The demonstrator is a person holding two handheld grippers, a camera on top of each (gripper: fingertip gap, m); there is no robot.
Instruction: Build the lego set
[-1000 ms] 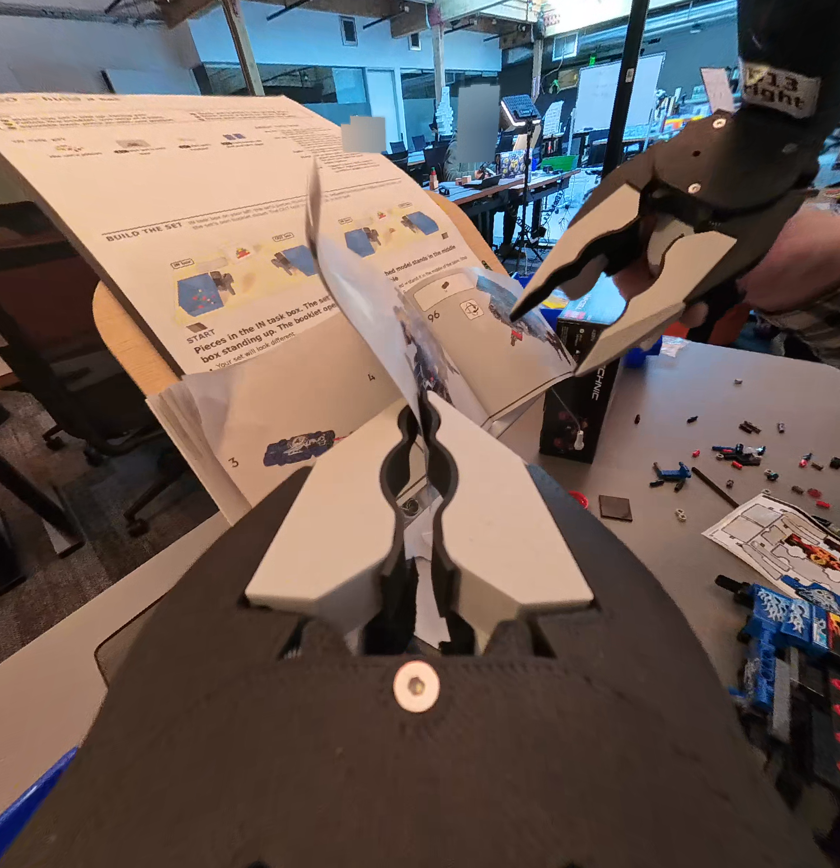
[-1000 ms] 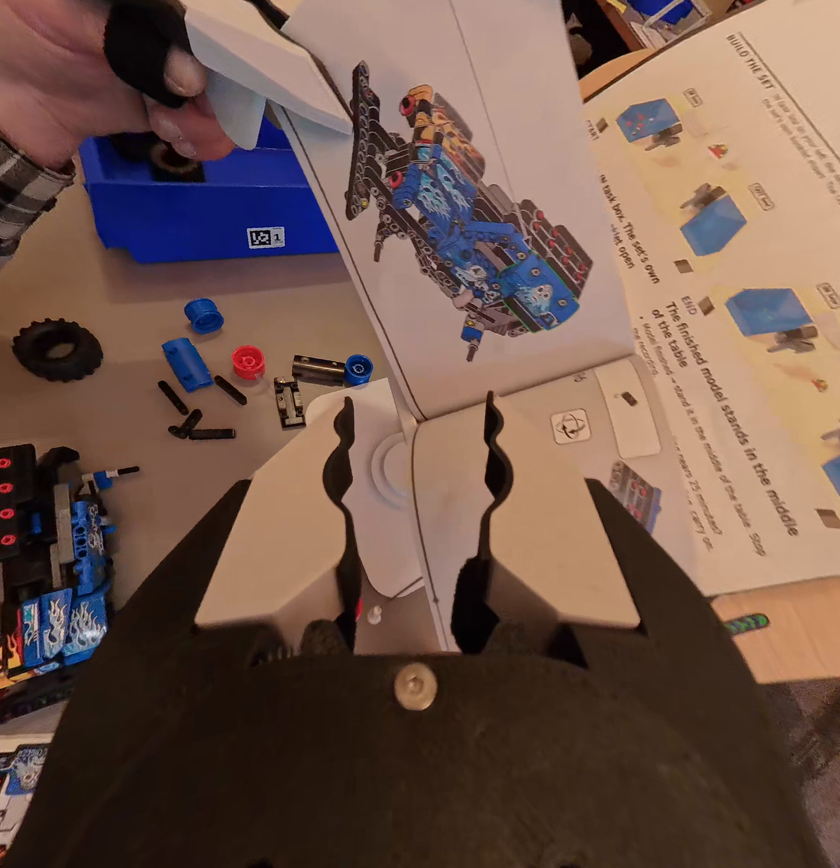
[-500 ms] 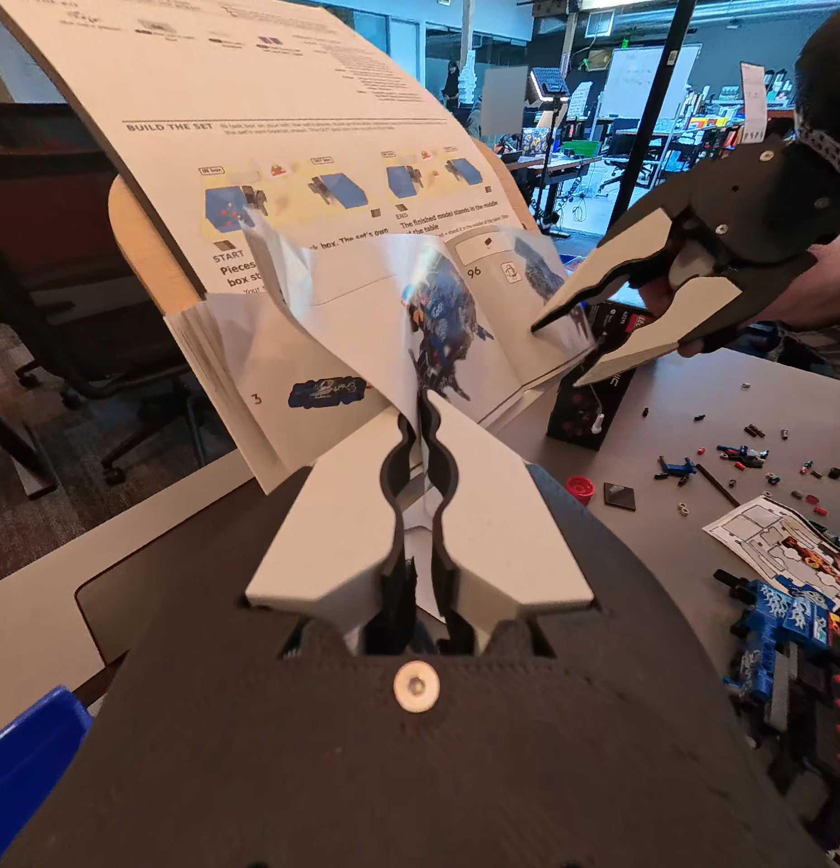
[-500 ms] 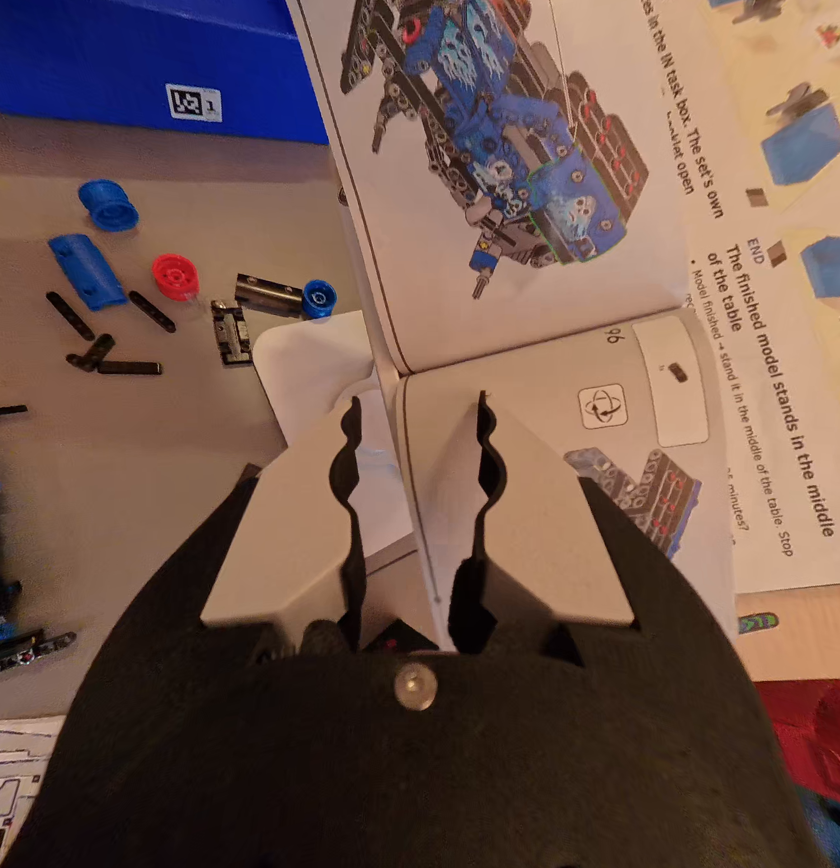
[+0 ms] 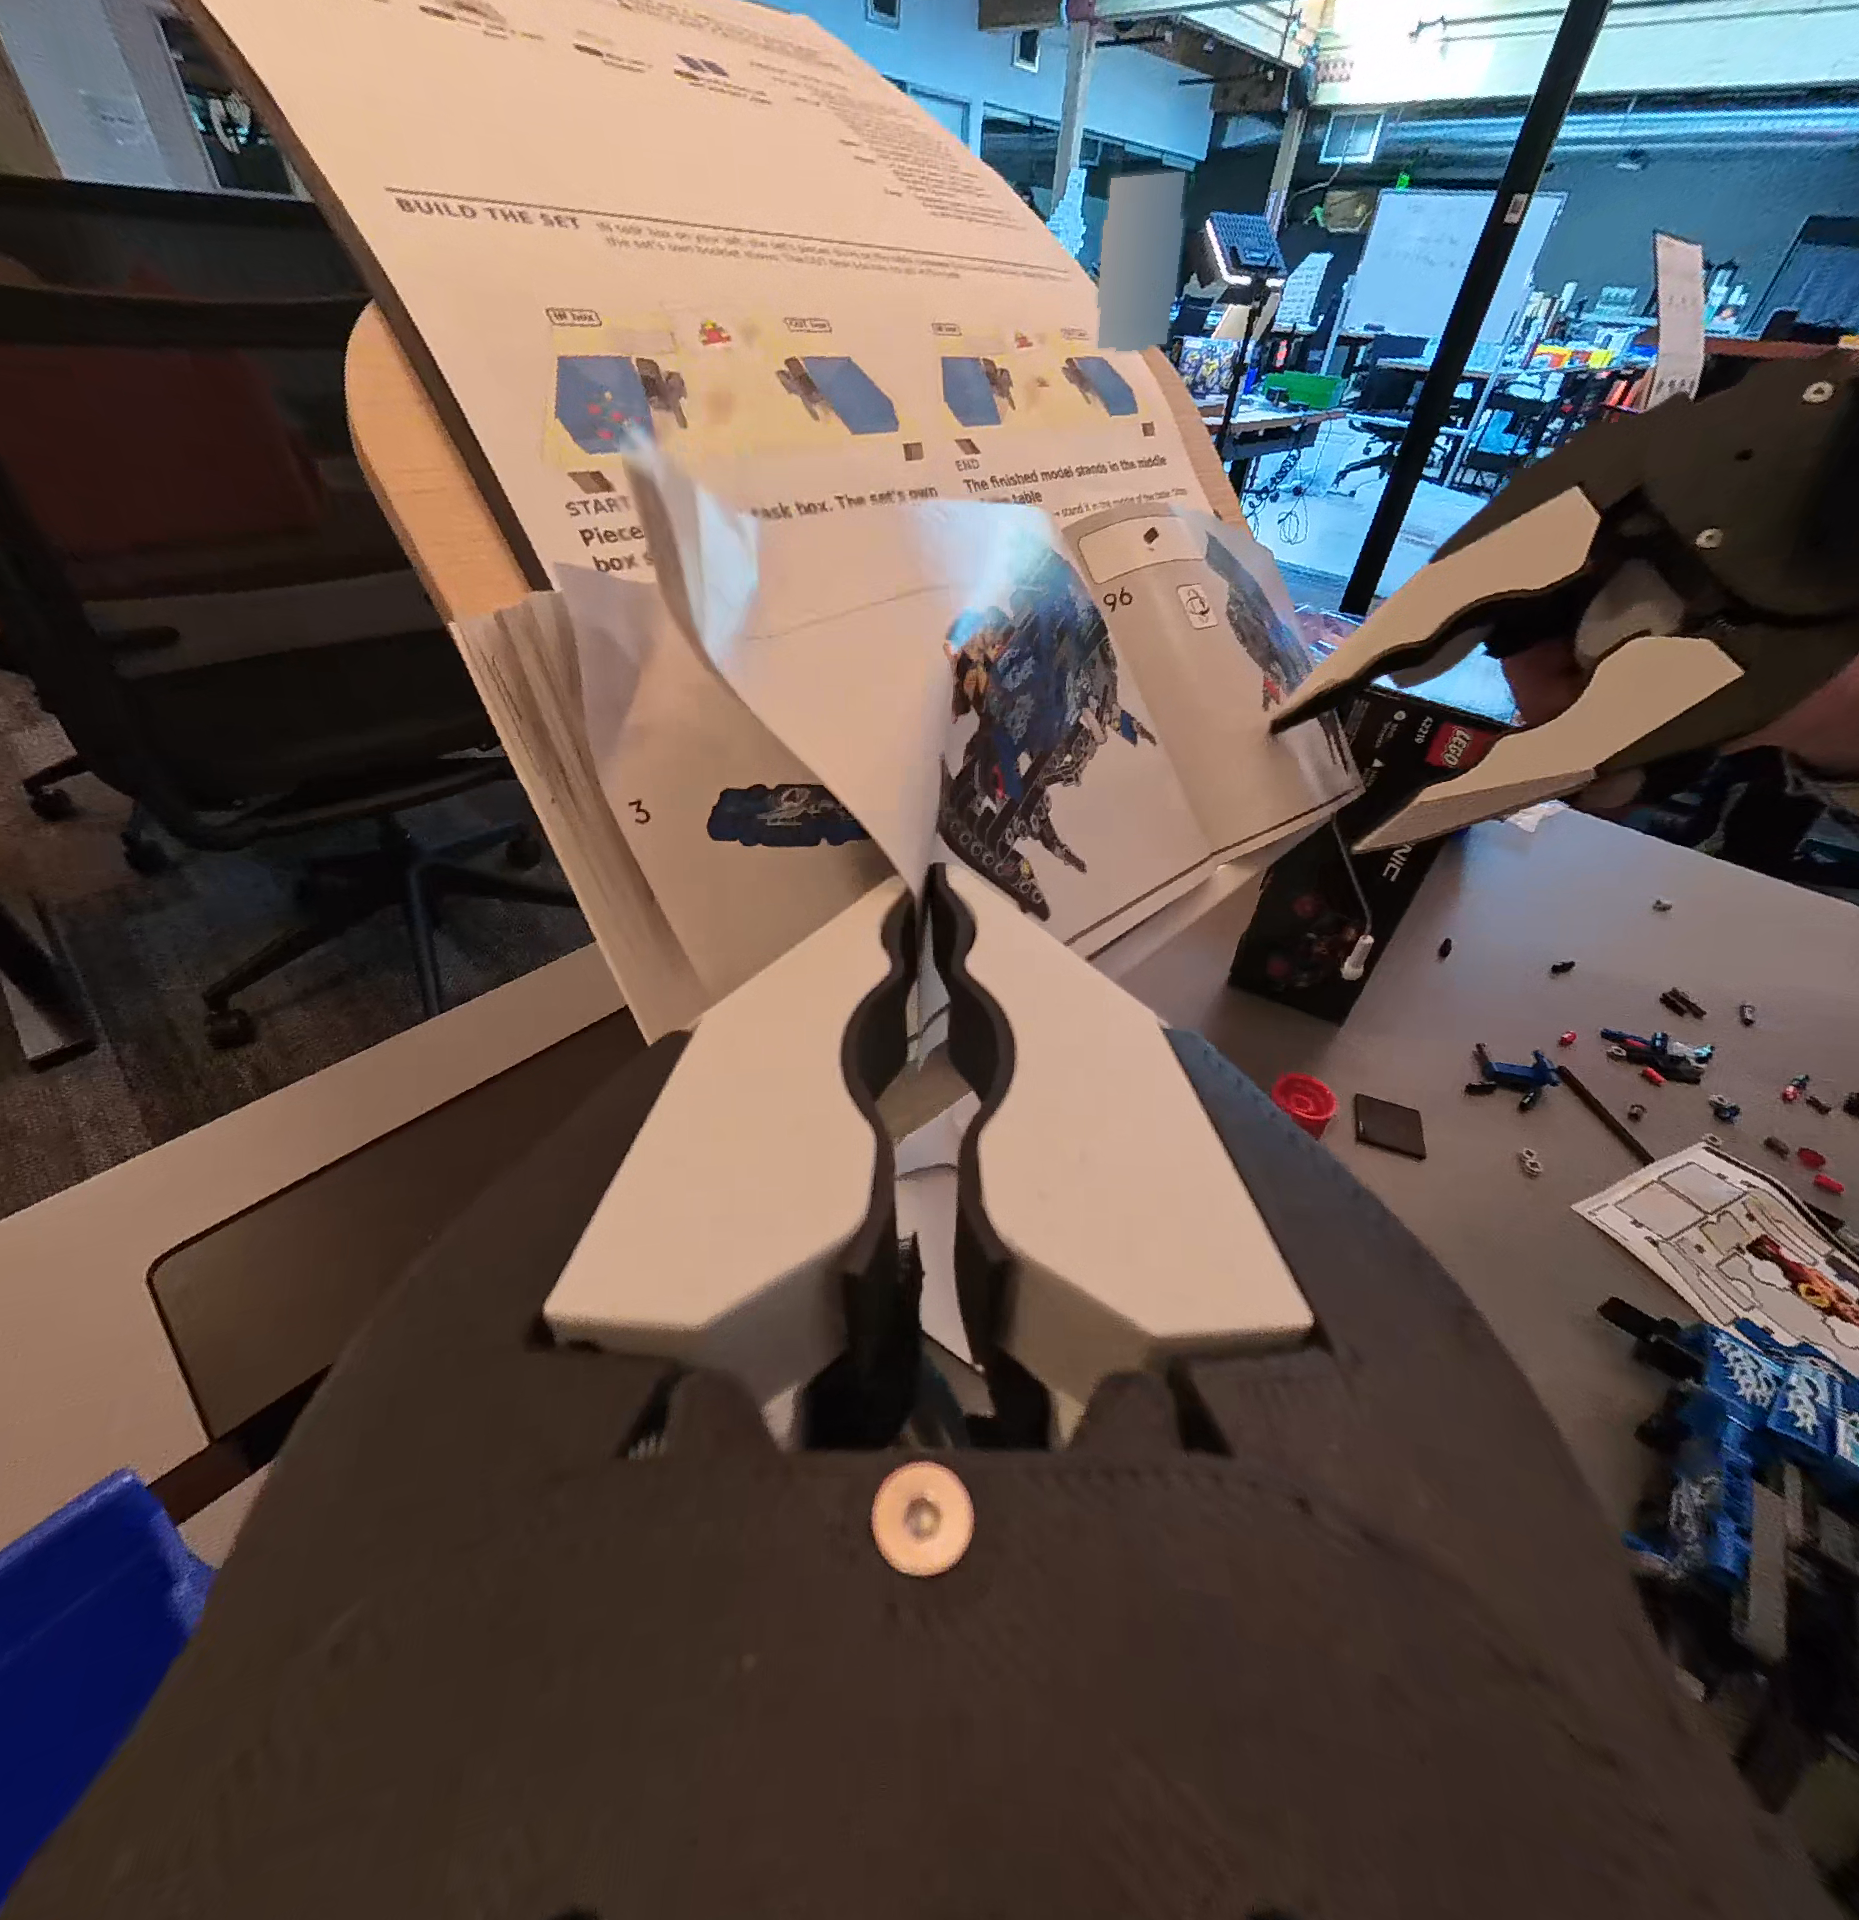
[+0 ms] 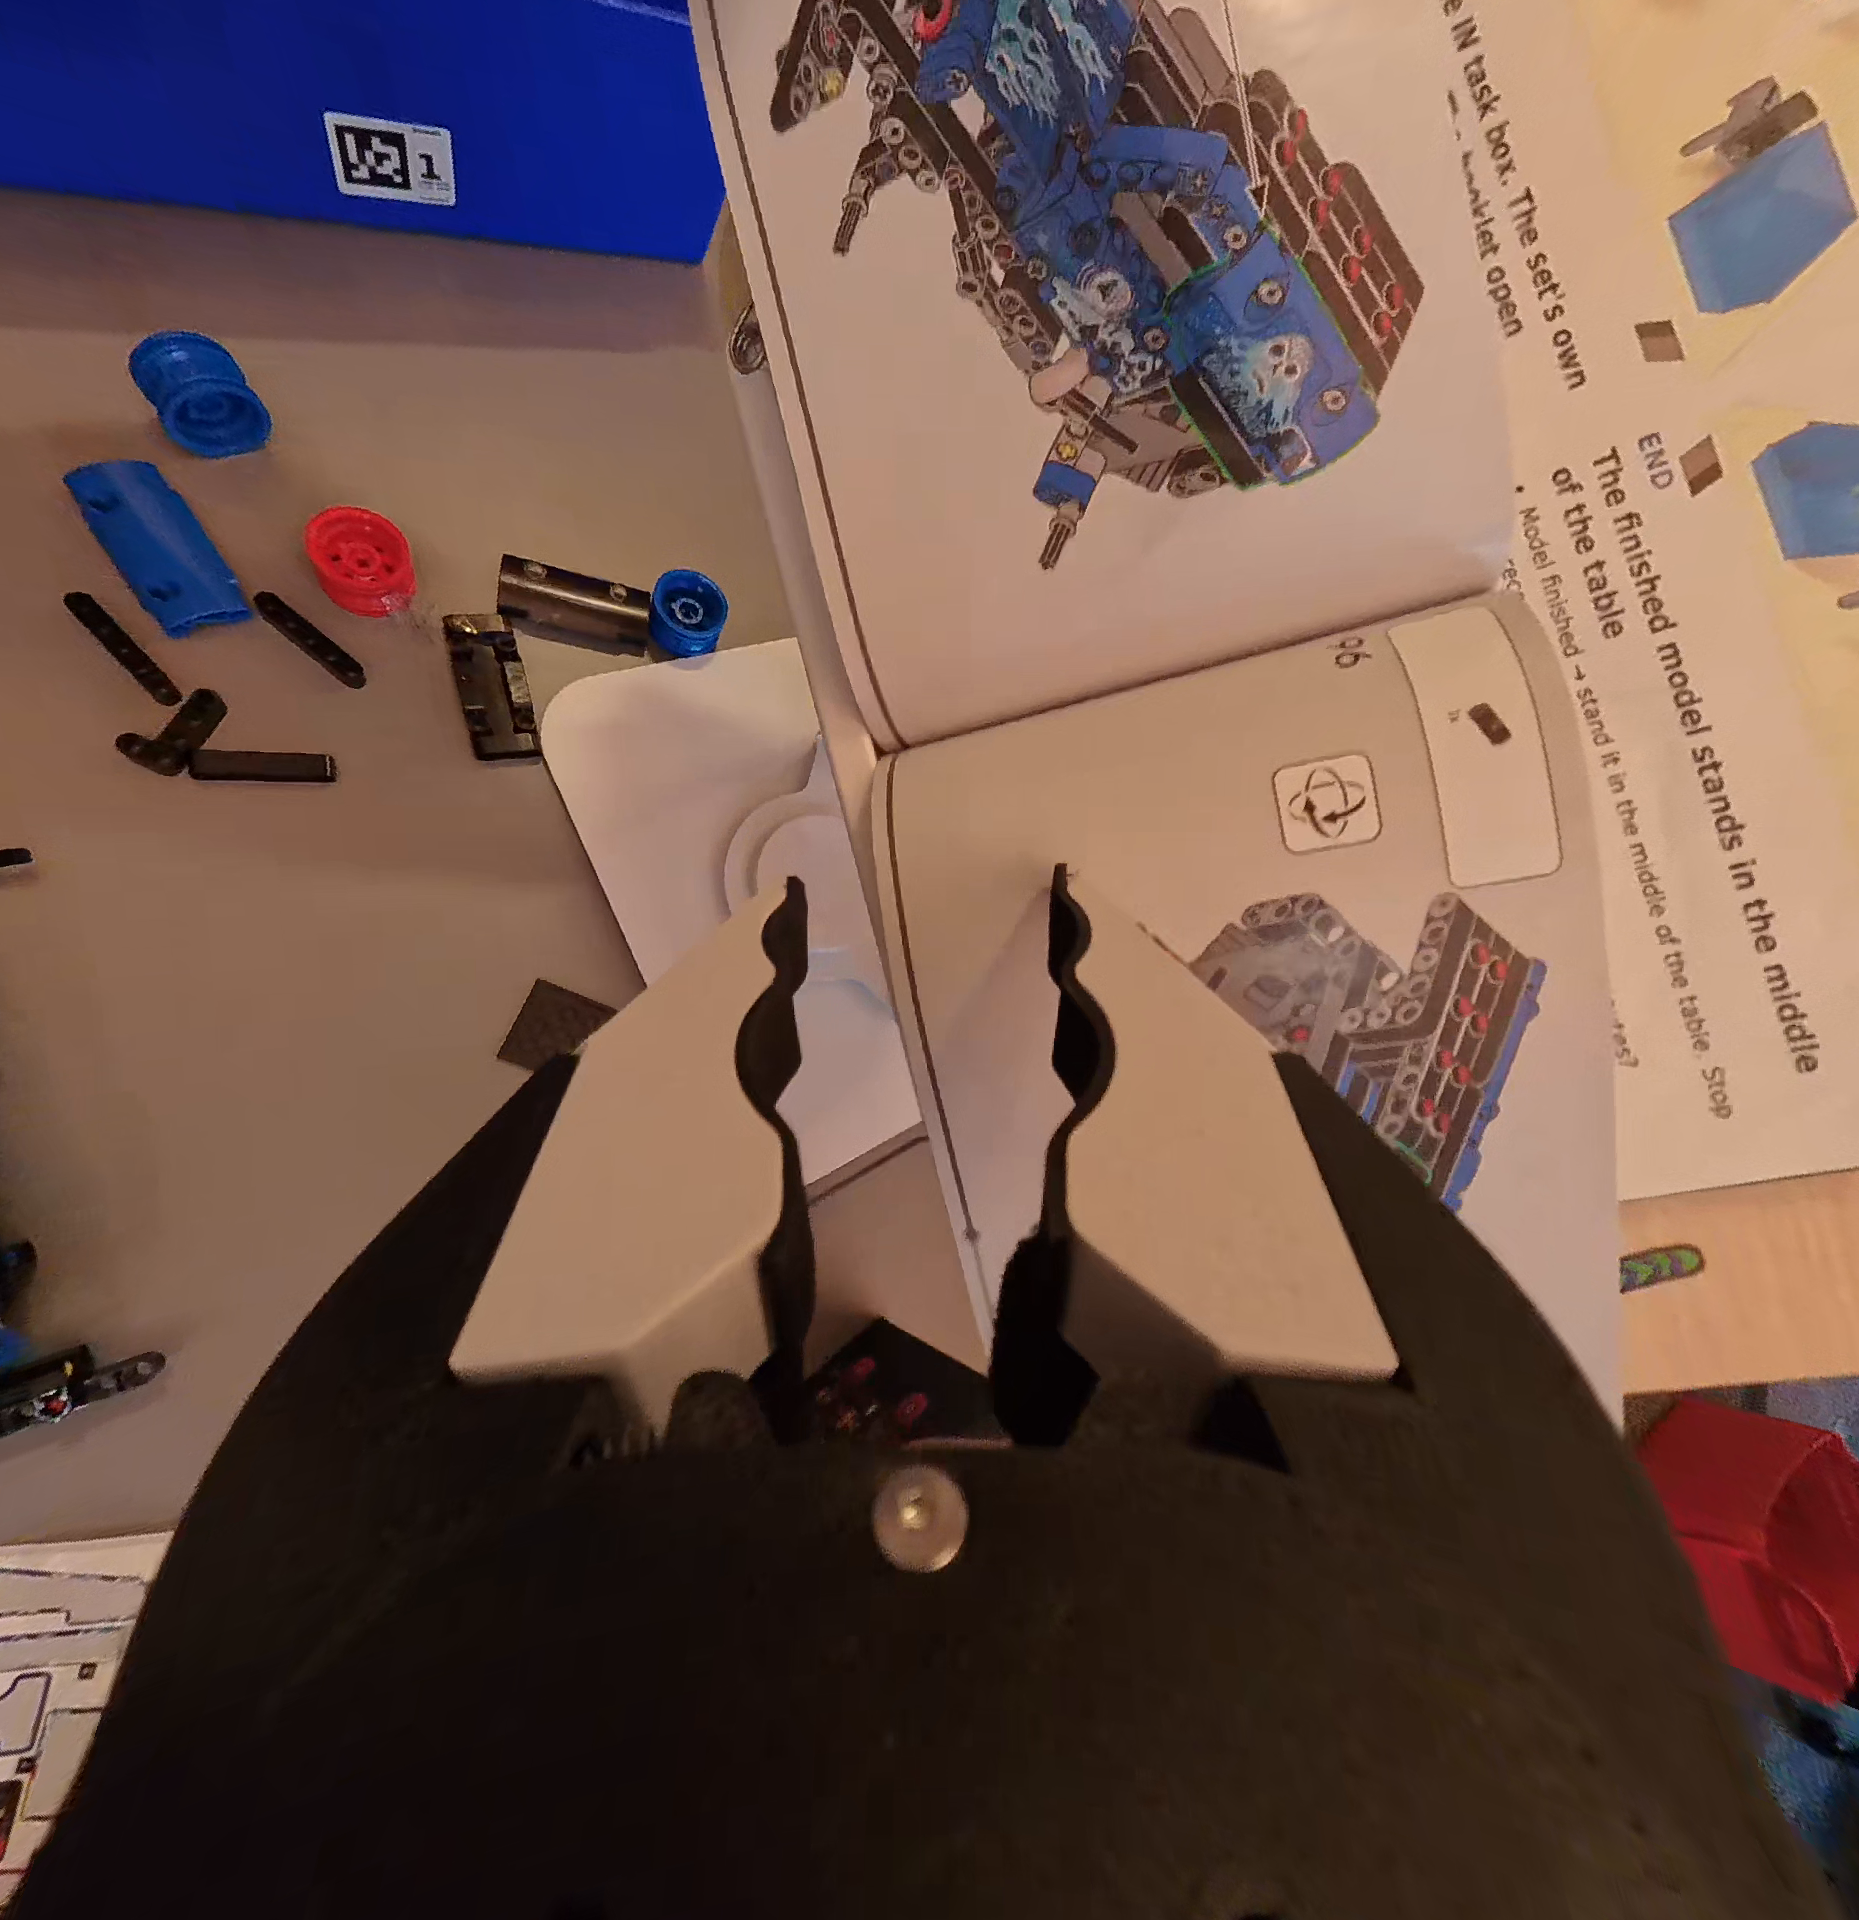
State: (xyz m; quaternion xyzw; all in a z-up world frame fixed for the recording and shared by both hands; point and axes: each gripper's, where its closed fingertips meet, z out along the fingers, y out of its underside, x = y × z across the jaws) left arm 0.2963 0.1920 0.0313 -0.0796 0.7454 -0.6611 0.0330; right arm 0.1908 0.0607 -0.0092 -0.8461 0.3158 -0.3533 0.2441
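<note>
The instruction booklet stands open on a stand at the table's far edge. My left gripper is shut on the lower edge of one booklet page, which curls up and to the left. My right gripper is open, and the lower edge of the booklet's right page runs between its jaws. In the left wrist view the right gripper has its upper fingertip against that page. The partly built blue and black model lies at the right on the table.
A large printed sheet leans behind the booklet. A black set box, a sticker sheet and small loose parts lie on the table. A blue bin, blue hub, red hub and black beams lie to the left. Spacing between my two grippers at the tips: around 20 centimeters.
My left gripper has drawn the held page from upright over to the left. My right gripper has moved in closer to the booklet's right page and stays open.
</note>
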